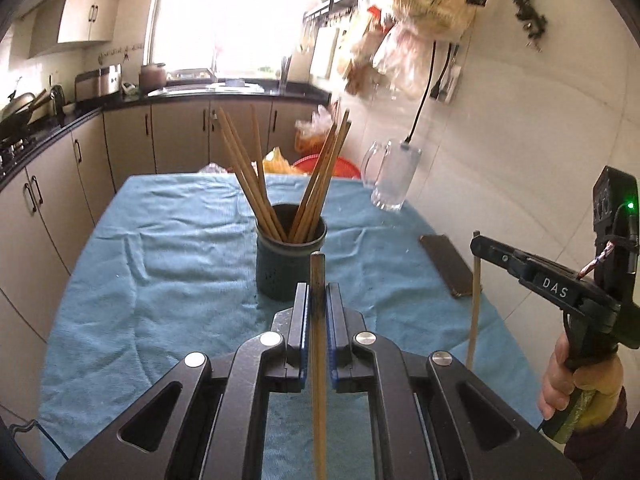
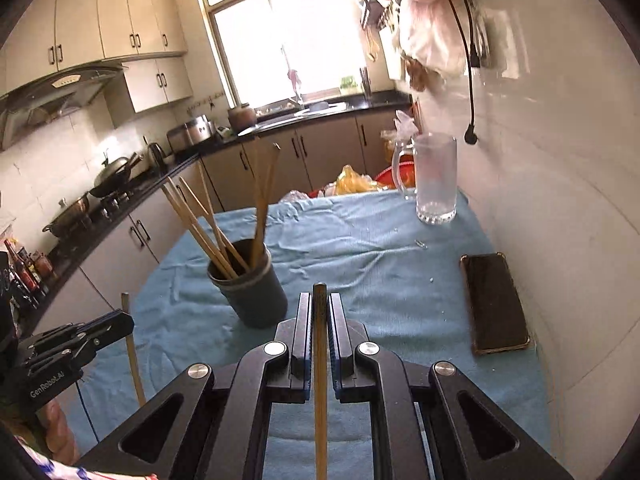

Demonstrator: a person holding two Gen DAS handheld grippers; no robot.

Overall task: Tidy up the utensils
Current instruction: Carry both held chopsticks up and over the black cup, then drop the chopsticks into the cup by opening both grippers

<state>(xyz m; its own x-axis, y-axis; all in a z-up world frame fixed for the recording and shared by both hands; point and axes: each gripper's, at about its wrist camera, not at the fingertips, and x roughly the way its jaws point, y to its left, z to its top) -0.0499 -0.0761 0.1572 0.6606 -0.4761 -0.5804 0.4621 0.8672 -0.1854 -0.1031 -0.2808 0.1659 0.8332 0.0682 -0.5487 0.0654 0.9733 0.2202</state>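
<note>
You've got one chopstick pinched in each gripper, left gripper [image 1: 318, 304] and right gripper [image 2: 320, 316] both clamped narrow on theirs, tips up, probably for dropping in. The holder [image 1: 291, 256] sits just ahead, bundle already fanned inside.

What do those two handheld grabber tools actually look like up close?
Both the left gripper and right gripper are black, angular linkages with silver pivot pins and blue-padded fingers. One is lettered "DAS" and shows a green light; the other reads "GenRobot.AI" and trails a blue cable. The handle is wrapped yellow-green.
</note>
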